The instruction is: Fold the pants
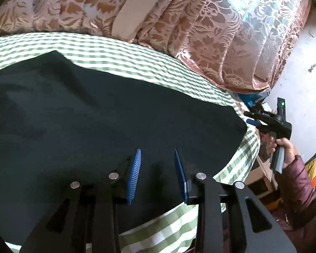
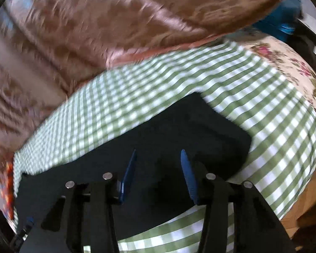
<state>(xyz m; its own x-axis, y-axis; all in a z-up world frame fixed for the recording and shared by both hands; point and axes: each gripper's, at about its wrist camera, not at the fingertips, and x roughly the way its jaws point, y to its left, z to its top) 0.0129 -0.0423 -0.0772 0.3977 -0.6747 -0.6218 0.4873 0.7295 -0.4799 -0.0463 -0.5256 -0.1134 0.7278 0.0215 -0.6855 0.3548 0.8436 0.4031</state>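
Dark pants point(image 1: 107, 116) lie flat, folded, on a green-and-white checked cloth point(image 1: 137, 54). My left gripper point(image 1: 157, 151) hovers over their near edge, its blue pads point(image 1: 134, 175) apart with nothing pinched between them. In the left wrist view my right gripper point(image 1: 250, 119) is past the pants' right corner, held by a hand point(image 1: 284, 145) in a maroon sleeve. The right wrist view is blurred. There the pants point(image 2: 179, 130) end in a corner at the right, and my right gripper point(image 2: 158, 151) stands open above them, holding nothing.
A brown floral satin cover point(image 1: 200, 31) is bunched behind the checked cloth. A flowered sheet point(image 2: 288, 63) shows at the cloth's far right edge. Pale floor point(image 1: 305, 73) and a blue object point(image 1: 252, 99) lie off the right side.
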